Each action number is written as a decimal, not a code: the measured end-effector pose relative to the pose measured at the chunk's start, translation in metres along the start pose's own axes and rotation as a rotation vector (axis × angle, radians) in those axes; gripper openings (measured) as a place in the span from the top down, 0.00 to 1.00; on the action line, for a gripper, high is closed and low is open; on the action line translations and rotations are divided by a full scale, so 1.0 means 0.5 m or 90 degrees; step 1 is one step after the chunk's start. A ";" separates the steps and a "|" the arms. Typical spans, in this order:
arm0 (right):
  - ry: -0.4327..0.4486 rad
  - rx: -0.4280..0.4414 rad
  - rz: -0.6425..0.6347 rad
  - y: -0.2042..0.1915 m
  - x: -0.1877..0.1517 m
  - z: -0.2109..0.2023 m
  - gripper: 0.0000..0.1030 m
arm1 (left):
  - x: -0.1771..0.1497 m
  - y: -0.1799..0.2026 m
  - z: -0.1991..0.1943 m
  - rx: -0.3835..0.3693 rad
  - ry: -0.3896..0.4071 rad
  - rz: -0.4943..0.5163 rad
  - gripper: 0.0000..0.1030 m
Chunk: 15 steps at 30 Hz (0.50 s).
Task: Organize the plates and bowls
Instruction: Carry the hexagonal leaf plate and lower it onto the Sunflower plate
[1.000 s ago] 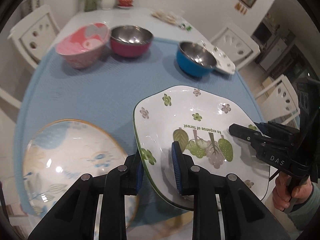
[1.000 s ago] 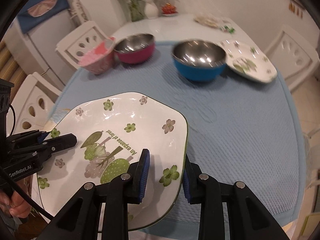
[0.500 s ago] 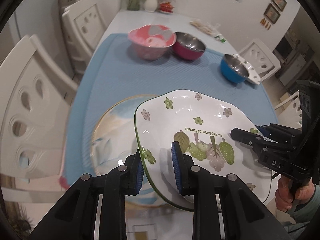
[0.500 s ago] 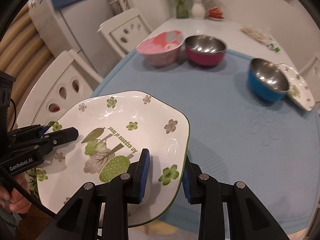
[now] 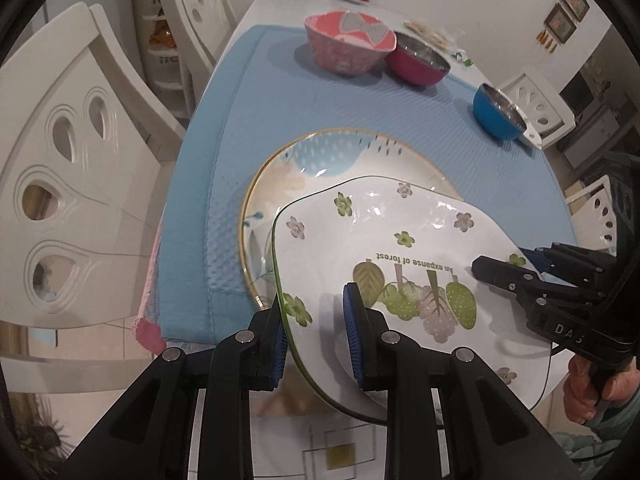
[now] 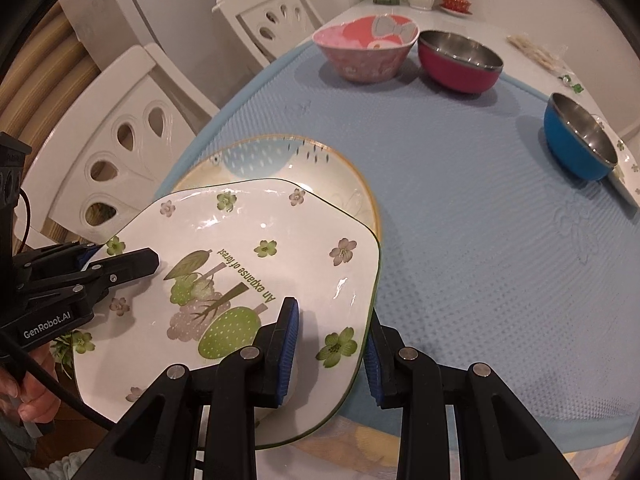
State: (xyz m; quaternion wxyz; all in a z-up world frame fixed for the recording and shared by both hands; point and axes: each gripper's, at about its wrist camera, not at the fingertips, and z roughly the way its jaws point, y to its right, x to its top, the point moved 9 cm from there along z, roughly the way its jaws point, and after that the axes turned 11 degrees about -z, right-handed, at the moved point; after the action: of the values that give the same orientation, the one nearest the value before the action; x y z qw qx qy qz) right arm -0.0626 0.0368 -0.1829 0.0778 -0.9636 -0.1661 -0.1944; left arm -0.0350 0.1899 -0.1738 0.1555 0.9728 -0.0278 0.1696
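A white, rounded-square ceramic plate with a green rim, small flowers and the printed words "An expanse of forest" (image 5: pixel 404 256) is held in the air between two grippers at the near edge of the tabletop (image 6: pixel 460 208); the left gripper (image 5: pixel 316 330) pinches the plate's left rim between its blue pads, one pad under the rim and one on the plate's face; the right gripper (image 6: pixel 332 350) pinches the opposite rim in the same way, and its black fingers also show at the right of the left wrist view, with a hand (image 5: pixel 588 392) on the handle below.

The flowered plate hangs partly over a large round plate with a gold rim and pale blue pattern (image 5: pixel 320 160), which lies on the light blue textured mat (image 6: pixel 472 240) near its left near corner; whether the two plates touch cannot be told.

At the far side of the mat stand a pink bowl with a grey bow inside (image 6: pixel 366 46) and, just right of it, a magenta bowl with a steel lining (image 6: pixel 460 60); further right sits a blue bowl with a steel lining (image 6: pixel 580 142), beside another white flowered plate (image 6: pixel 630 164) at the mat's right edge.

White chairs with teardrop cut-outs (image 5: pixel 60 184) stand along the left side.
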 end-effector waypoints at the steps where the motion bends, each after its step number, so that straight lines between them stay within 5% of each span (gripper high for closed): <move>1: -0.005 -0.003 0.000 -0.006 -0.002 0.006 0.71 | -0.001 -0.003 0.005 0.000 -0.004 0.003 0.79; 15: -0.026 -0.031 0.048 0.007 -0.014 0.022 0.71 | 0.026 -0.020 0.035 0.007 -0.010 -0.002 0.79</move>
State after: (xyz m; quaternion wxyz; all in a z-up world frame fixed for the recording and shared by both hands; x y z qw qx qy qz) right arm -0.0636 0.0340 -0.1960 0.0579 -0.9745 -0.1267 -0.1760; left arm -0.0161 0.1938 -0.1878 0.1505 0.9749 -0.0263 0.1618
